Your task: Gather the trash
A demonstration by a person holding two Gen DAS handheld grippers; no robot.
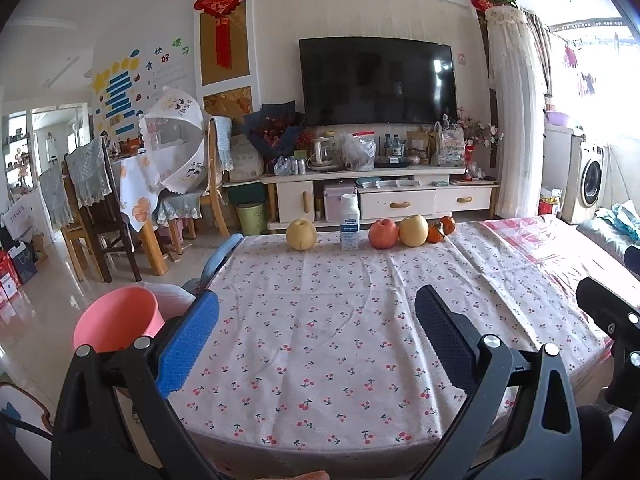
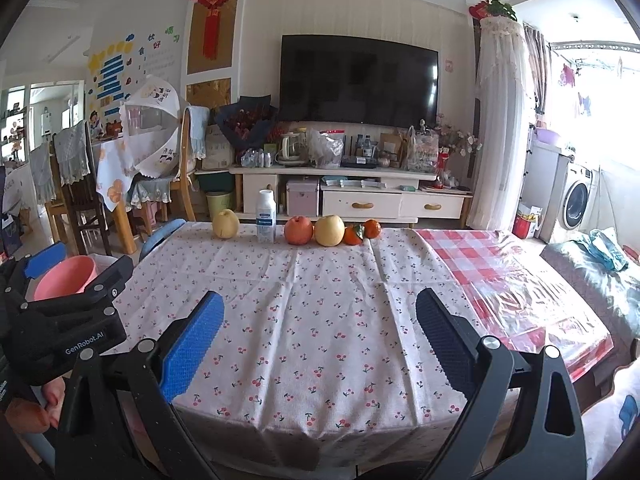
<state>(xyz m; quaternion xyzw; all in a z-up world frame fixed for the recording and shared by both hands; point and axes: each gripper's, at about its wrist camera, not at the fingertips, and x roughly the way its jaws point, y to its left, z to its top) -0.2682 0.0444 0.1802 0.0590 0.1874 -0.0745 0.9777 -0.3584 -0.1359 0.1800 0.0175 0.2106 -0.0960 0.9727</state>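
Two wide-spread grippers, left gripper (image 1: 316, 344) and right gripper (image 2: 318, 344), both empty, touching nothing, low over the near edge of the cherry-print tabletop (image 1: 320, 320). Only likely trash: white bottle (image 1: 349, 222) upright at the far edge, between a pear (image 1: 301, 234) and an apple (image 1: 383, 233), with the pink bin (image 1: 118, 320) off the left corner. Risk: long reach, narrow gap, so fruit nudged off the edge or bottle tipped by a glancing finger.

Table (image 1: 320, 320), cherry-print cloth (image 2: 304, 320); far edge: pears (image 1: 301, 233), bottle (image 1: 349, 222), apple (image 1: 383, 233), tangerines (image 1: 447, 225).
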